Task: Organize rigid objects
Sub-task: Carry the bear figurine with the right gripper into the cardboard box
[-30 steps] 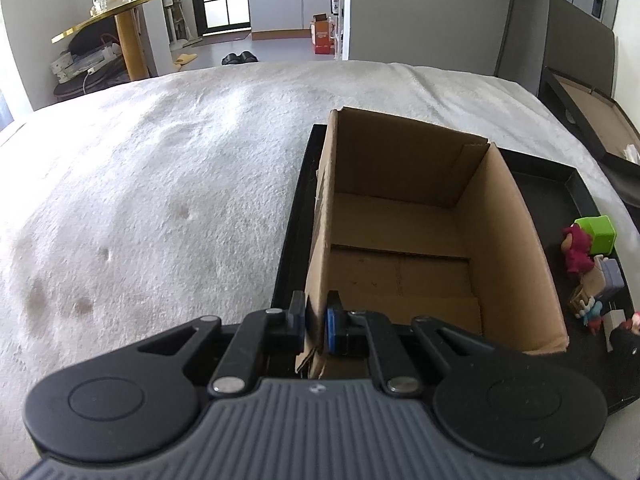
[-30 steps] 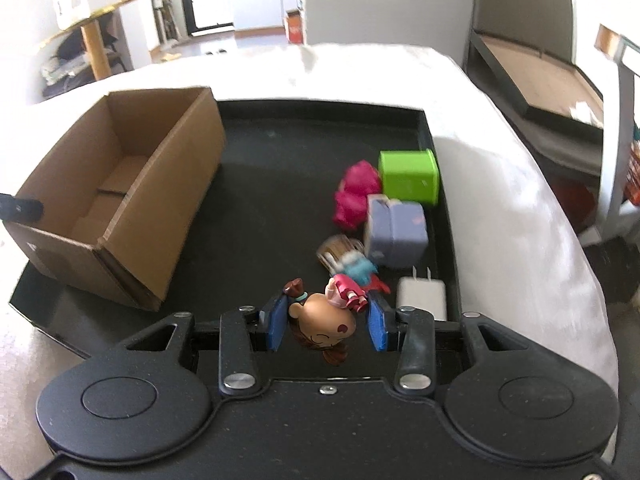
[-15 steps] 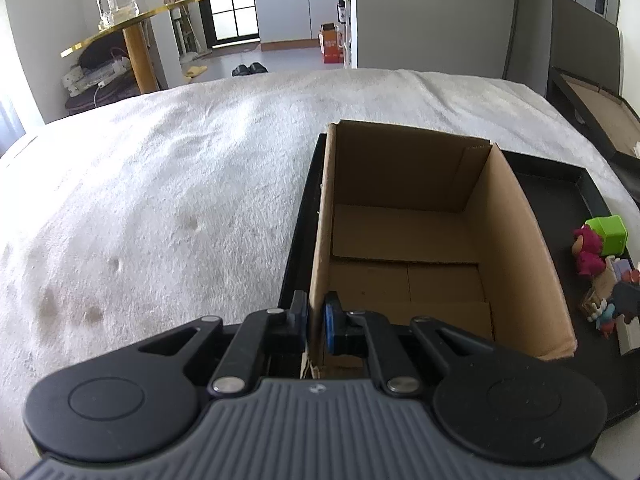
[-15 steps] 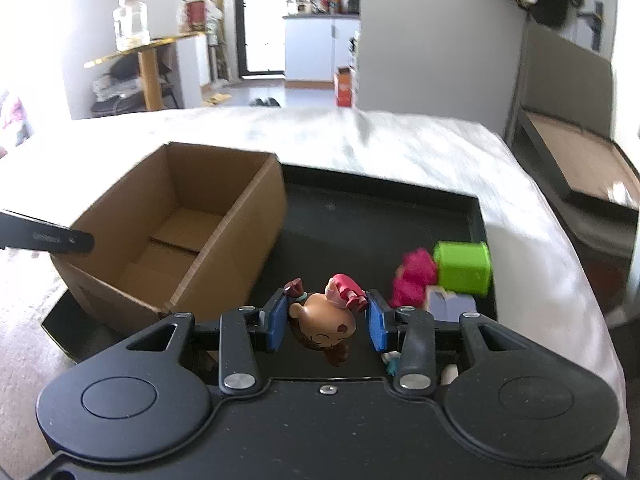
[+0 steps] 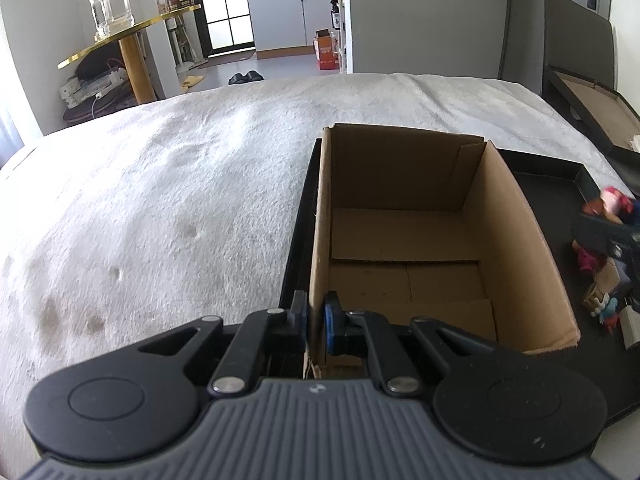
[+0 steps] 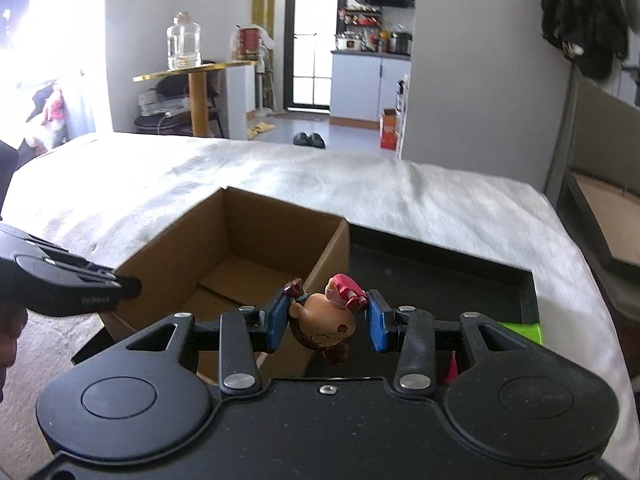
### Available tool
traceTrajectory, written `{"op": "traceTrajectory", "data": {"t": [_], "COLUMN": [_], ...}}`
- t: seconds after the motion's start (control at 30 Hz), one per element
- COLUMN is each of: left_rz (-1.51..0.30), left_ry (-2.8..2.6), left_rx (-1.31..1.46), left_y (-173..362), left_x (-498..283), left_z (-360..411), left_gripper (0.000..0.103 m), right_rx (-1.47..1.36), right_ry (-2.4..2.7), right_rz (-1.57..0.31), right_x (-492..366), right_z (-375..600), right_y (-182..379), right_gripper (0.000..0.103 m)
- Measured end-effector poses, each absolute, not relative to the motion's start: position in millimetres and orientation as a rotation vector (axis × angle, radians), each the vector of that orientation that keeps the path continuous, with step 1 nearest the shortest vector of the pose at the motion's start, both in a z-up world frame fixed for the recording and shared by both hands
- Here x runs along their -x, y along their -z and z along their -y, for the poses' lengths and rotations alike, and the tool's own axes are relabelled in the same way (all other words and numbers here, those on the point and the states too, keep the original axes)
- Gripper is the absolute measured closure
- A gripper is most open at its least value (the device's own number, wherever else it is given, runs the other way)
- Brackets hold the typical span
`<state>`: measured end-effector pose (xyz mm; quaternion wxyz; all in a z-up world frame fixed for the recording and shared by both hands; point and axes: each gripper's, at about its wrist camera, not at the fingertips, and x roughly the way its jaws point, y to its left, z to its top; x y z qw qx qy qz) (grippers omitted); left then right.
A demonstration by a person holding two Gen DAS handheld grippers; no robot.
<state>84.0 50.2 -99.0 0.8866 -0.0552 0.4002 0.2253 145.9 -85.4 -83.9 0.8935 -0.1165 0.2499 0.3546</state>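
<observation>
An open cardboard box (image 5: pixel 404 240) stands on a black tray (image 5: pixel 552 184) on a white bed cover. My left gripper (image 5: pixel 315 318) is shut on the box's near left wall. The box also shows in the right wrist view (image 6: pixel 240 256), empty inside. My right gripper (image 6: pixel 326 320) is shut on a small doll figure (image 6: pixel 322 324) with a brown head and pink bow, held in the air over the box's near right corner. The right gripper with the doll shows at the right edge of the left wrist view (image 5: pixel 608 220).
More small toys lie on the tray's right part: a pink figure (image 5: pixel 588 260), a small doll (image 5: pixel 600 304), a white charger (image 5: pixel 630 324) and a green cube (image 6: pixel 520 330). A framed board (image 6: pixel 600 196) leans beside the bed at the right.
My right gripper has lifted the doll off the tray and carried it left and up, toward the box. My left gripper stays clamped on the box wall.
</observation>
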Motion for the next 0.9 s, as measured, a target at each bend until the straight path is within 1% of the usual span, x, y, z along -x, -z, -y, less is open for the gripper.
{"op": "traceTrajectory", "data": {"t": [0.77,0.87,0.9], "left_rz": [-0.805,-0.809,-0.811], "left_ry": [-0.401,-0.403,-0.403], "left_rx": [0.082,0.085,0.084], "left_y": [98,98,98], "left_x": [-84,-84,-84], "left_z": [-57,-58,-58], "left_gripper": [0.096,0.096,0.096], "right_rx": [0.353,0.345,0.337], "right_ry": [-0.836,-0.842,-0.85], "right_rz": [-0.465,-0.472,-0.474], "right_x": [-141,-142,-142], "right_z": [13,7,8], "right_y": [86,84,83], "right_gripper": [0.062,0.058,0.054]}}
